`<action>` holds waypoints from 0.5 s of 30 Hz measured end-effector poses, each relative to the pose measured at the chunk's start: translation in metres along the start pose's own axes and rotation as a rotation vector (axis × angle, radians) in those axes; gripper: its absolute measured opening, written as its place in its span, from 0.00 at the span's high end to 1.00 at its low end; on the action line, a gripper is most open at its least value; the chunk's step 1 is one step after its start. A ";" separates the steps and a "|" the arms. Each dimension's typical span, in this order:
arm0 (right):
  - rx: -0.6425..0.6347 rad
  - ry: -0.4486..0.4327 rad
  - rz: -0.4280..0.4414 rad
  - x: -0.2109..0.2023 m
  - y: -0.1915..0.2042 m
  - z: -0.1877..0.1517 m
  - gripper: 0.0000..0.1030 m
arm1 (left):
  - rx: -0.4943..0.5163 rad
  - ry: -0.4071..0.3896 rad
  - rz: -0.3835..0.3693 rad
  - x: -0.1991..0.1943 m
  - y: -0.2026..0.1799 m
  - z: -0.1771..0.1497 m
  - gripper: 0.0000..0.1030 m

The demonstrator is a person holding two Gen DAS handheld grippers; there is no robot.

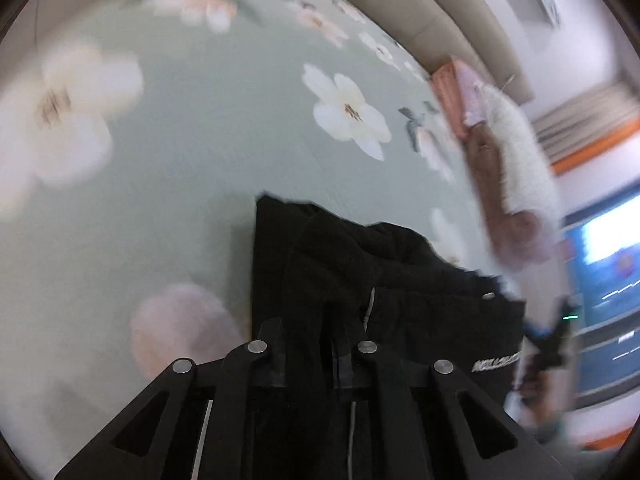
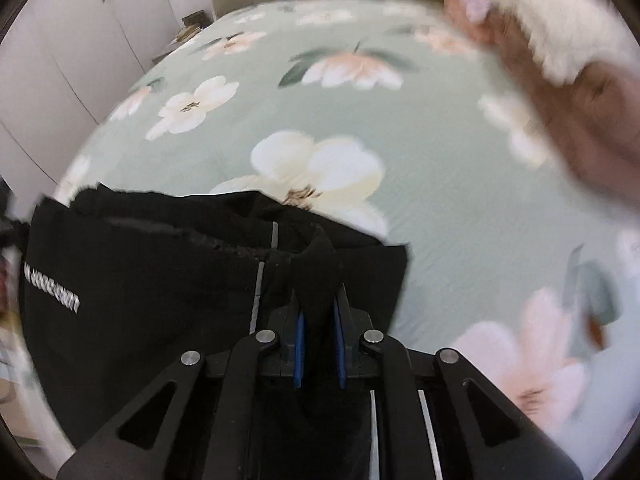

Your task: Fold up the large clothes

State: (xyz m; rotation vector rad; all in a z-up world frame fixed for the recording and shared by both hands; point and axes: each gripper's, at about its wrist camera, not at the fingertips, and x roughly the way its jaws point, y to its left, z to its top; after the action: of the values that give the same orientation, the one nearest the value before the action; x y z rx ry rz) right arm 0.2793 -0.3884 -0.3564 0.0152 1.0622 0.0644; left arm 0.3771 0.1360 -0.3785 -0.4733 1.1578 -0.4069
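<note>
A black garment (image 1: 384, 280) with white lettering and a thin white stripe hangs between both grippers above a green floral bedsheet (image 1: 200, 140). My left gripper (image 1: 314, 344) is shut on a fold of the black cloth, which runs up between its fingers. In the right wrist view the same black garment (image 2: 160, 272) spreads to the left, and my right gripper (image 2: 319, 312) is shut on a peak of it between blue pads (image 2: 300, 328). Both views are blurred by motion.
The bed (image 2: 440, 184) fills both views. A person's arm in a white fluffy sleeve (image 1: 516, 160) shows at the right, also in the right wrist view (image 2: 560, 40). A beige headboard (image 1: 400, 4), white wardrobe doors (image 2: 80, 40) and a lit screen (image 1: 608, 256) surround the bed.
</note>
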 end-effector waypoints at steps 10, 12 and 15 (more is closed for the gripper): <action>0.095 -0.189 -0.268 -0.035 -0.032 0.079 0.88 | 0.119 -0.204 0.017 -0.042 -0.068 0.071 0.89; 0.116 -0.090 -0.271 0.009 -0.039 0.084 0.88 | 0.111 -0.162 0.091 -0.006 -0.059 0.081 0.89; 0.137 0.019 -0.211 0.056 -0.043 0.070 0.89 | 0.056 -0.030 0.163 0.058 -0.029 0.073 0.88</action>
State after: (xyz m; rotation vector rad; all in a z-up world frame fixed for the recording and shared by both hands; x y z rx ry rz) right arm 0.3695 -0.4263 -0.3733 0.0260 1.0798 -0.1996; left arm 0.4639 0.0914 -0.3838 -0.3324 1.1440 -0.2897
